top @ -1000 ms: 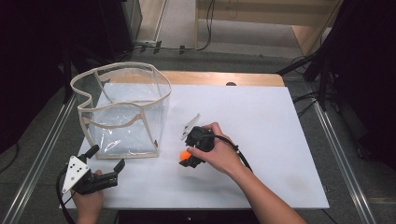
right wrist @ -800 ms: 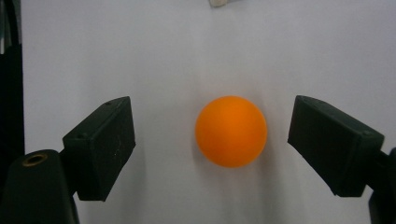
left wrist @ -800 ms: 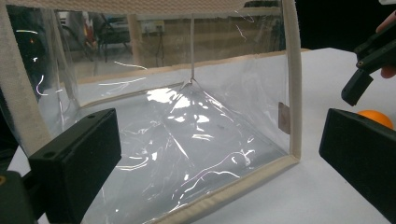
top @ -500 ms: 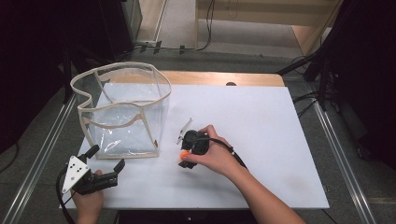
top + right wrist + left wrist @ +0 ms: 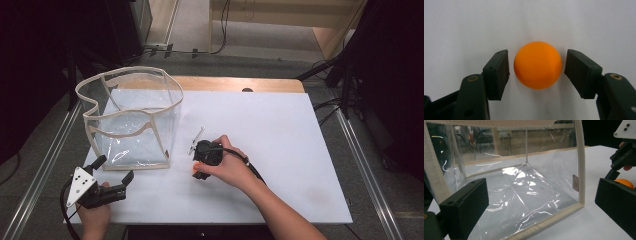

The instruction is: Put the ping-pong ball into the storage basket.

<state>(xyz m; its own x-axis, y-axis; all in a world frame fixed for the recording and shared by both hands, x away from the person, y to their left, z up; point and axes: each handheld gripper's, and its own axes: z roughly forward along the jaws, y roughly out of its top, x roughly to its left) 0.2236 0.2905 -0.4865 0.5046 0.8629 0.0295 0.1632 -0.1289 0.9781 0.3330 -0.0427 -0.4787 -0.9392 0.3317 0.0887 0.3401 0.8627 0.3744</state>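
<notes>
The orange ball (image 5: 537, 65) sits on the white table (image 5: 280, 130), a bit to the right of the clear bag (image 5: 131, 120) and near its front corner. The right gripper (image 5: 537, 72) points straight down over it, and its jaws have just been closing in: the ball's right between the pads now, but there's a thin gap on each side, so no real grip. The left gripper (image 5: 116, 176) rests by the table's front left corner, jaws wide, holding nothing, aimed at the bag.
</notes>
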